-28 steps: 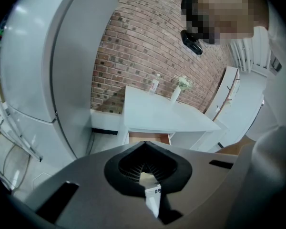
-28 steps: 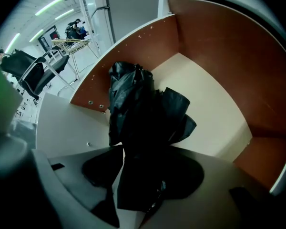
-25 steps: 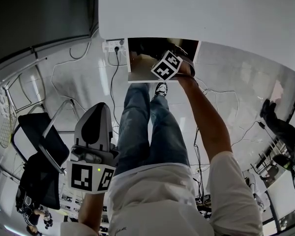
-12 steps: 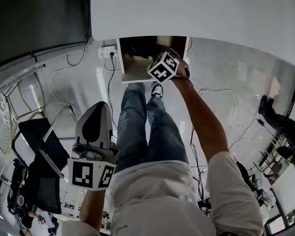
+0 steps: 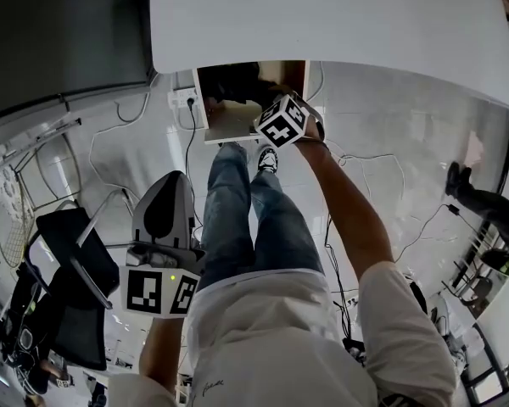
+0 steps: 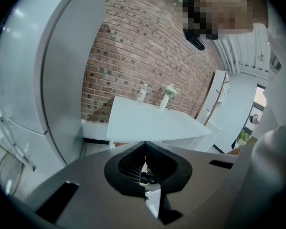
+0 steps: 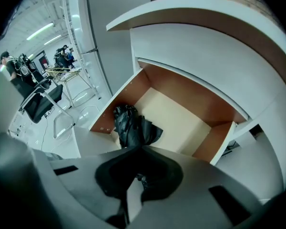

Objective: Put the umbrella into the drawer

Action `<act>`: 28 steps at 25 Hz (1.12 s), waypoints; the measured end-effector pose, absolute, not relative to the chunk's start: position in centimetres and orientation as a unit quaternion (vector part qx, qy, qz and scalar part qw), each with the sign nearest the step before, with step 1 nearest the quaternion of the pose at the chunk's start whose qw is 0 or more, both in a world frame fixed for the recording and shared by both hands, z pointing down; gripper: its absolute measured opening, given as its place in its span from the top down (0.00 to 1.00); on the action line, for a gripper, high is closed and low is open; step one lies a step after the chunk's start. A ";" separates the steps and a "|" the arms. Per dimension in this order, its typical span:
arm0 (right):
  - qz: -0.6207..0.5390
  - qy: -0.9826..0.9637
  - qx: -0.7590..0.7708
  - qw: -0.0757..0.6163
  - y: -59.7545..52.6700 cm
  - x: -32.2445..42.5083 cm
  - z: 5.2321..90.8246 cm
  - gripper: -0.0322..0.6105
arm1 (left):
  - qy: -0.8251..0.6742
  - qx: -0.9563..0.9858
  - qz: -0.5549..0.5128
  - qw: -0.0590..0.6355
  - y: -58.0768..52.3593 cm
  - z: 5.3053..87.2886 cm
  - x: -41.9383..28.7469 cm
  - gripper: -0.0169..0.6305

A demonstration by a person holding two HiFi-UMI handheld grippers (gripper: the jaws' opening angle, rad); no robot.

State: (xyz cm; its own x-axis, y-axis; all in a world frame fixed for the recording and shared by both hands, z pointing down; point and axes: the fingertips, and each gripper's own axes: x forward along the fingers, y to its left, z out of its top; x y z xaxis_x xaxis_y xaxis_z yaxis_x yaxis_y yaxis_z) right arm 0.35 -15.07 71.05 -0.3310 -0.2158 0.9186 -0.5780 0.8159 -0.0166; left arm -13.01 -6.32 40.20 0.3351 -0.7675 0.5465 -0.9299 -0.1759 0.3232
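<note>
The white desk (image 5: 339,24) fills the 12 o'clock part of the head view. Under its front edge, the wooden drawer (image 7: 176,118) stands pulled out, just left of 12 o'clock. The person stands in front of it in blue jeans (image 5: 246,219) and a white shirt. A black chair (image 5: 68,257) on the shiny floor is at 8 o'clock, well apart from the desk.

The black folded umbrella (image 7: 131,125) is inside the drawer. In the right gripper view it lies in the near left corner, close to the left wall and a little toward 7 o'clock from the middle of the picture.

The right gripper (image 7: 142,147) is held over the drawer's front edge, and its marker cube (image 5: 282,123) shows there in the head view. Its jaws are pressed together. The near end of the umbrella goes out of sight behind their tips, so I cannot tell if they touch it.

The left gripper (image 6: 144,143) is held low at 8 o'clock, beside the person's hip. Its jaws are also fully together and nothing is between them. Past them its view shows another white table (image 6: 152,120) before a brick wall (image 6: 143,46), with a small bottle (image 6: 142,93) and a vase (image 6: 166,99).
</note>
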 end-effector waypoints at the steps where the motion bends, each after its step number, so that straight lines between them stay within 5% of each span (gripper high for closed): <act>1: 0.175 -0.798 0.250 0.519 -15.0 0.6 70.6 0.92 | -0.562 0.756 0.130 0.310 -6.3 39.9 -12.8 0.95; 28: 0.189 -0.838 0.288 0.425 -12.8 4.3 57.5 0.92 | -0.581 0.758 0.114 0.275 -4.7 34.4 -8.1 0.95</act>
State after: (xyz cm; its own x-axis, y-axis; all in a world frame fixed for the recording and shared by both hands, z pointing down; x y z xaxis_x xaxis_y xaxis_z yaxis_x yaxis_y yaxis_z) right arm 4.32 -12.79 57.48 -0.4743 -0.3215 0.8196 -0.6418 0.7635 -0.0718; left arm -8.08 -4.73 34.45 0.2998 -0.8170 0.4926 -0.9426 -0.1743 0.2847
